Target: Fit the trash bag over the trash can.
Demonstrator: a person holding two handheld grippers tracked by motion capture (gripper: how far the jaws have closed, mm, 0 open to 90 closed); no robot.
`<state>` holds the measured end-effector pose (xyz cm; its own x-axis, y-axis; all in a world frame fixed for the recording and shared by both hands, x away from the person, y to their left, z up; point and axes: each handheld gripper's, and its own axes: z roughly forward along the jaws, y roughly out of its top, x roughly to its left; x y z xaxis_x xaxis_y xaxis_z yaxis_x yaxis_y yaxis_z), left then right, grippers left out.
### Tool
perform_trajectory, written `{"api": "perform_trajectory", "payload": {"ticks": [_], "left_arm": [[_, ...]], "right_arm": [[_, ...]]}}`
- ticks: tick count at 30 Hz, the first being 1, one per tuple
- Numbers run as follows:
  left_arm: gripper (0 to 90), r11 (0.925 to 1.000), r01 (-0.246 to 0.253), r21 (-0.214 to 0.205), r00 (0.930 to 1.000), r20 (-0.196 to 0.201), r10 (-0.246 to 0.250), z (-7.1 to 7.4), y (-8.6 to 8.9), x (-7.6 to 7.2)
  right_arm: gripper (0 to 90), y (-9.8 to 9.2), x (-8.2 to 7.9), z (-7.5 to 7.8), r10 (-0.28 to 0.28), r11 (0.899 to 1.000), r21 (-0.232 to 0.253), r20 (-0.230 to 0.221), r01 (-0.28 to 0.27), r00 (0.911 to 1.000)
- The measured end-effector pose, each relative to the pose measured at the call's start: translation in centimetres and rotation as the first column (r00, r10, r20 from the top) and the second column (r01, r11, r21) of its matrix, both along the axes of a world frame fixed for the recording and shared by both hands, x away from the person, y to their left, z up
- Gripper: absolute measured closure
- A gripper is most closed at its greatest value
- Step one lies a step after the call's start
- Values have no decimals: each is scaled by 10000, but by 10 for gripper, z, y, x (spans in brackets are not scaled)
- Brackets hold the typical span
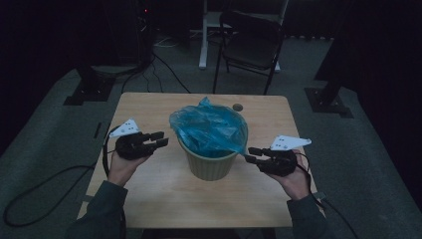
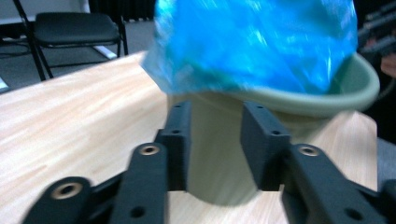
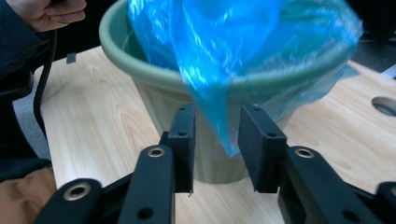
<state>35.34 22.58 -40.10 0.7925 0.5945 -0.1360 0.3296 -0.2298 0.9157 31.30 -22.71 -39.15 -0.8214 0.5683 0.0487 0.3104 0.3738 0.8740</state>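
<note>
A pale green bin (image 1: 209, 167) stands in the middle of the wooden table (image 1: 149, 199). A crumpled blue plastic bag (image 1: 209, 127) sits in it and bulges over the rim. My left gripper (image 1: 161, 139) hovers just left of the bin, jaws open and pointing at it. In the left gripper view the open jaws of the left gripper (image 2: 217, 140) frame the bin's wall below the bag (image 2: 252, 42), with nothing held. My right gripper (image 1: 250, 154) is at the bin's right side, open. In the right gripper view a hanging flap of the bag (image 3: 224, 126) dangles by the gap of the right gripper (image 3: 217, 144), unpinched.
A round hole (image 1: 238, 107) is cut in the table behind the bin. A dark folding chair (image 1: 251, 42) stands beyond the far edge. Cables (image 1: 30, 199) trail on the floor at left. The person's left hand (image 3: 46, 14) shows past the bin's rim (image 3: 140, 60).
</note>
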Motion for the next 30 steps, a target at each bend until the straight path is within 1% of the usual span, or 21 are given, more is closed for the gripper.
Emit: {"api": "perform_trajectory", "payload": {"ticks": [1,2,4,6,7,8,9,10,11,15,19,20,22,24,27,28,29,30], "left_arm": [[598,9997,-116,-228,9999,45,117,5,2,6],[577,9997,-116,-228,9999,45,117,5,2,6],[564,9989,-76,-458,10000,47,78,9,3,13],[540,9983,83,-585,9999,-52,-86,11,2,20],[537,9984,106,-554,9999,-79,-111,12,0,24],[537,9983,229,-528,9996,-123,-236,12,-2,28],[538,9983,229,-528,9996,-123,-236,12,-2,28],[538,9985,371,-410,9991,-177,-378,11,-6,33],[538,9987,412,-308,9989,-202,-419,11,-9,36],[547,9983,444,-371,9988,-171,-451,10,-12,40],[622,9982,536,-286,9984,-164,-541,9,-17,42],[622,9982,562,-210,9983,-151,-565,8,-18,42],[665,9981,612,-115,9980,-155,-614,8,-20,41],[704,9972,744,-120,9971,-160,-746,8,-21,41],[758,9968,786,-119,9968,-131,-788,8,-21,40],[758,9968,786,-119,9968,-131,-788,8,-21,40],[810,9961,877,-108,9961,-118,-878,8,-23,39],[828,9962,873,-71,9961,-87,-874,7,-23,38]], "right_arm": [[635,1,0,1,-17,10000,25,49,16,10000],[627,2,0,3,-51,10000,38,106,51,9999],[614,2,1,4,-104,9999,64,129,103,9999],[598,4,2,6,-167,9998,107,184,165,9997],[593,5,3,7,-211,9997,118,205,208,9996],[588,5,3,7,-247,9996,146,238,243,9994],[588,5,3,7,-247,9996,146,238,243,9994],[583,6,4,8,-298,9994,170,276,293,9992],[579,7,4,9,-394,9991,194,357,388,9986],[573,9,6,10,-397,9990,238,398,388,9984],[575,11,8,10,-367,9989,316,368,355,9987],[576,11,8,10,-350,9990,296,360,339,9987],[588,13,8,9,-313,9993,232,343,305,9989],[602,13,8,8,-291,9994,173,367,285,9989],[611,14,8,8,-251,9995,204,370,244,9990],[611,14,8,9,-236,9994,243,353,227,9991],[659,15,8,9,-261,9995,196,389,254,9989],[685,15,8,9,-236,9996,172,406,229,9989]]}}
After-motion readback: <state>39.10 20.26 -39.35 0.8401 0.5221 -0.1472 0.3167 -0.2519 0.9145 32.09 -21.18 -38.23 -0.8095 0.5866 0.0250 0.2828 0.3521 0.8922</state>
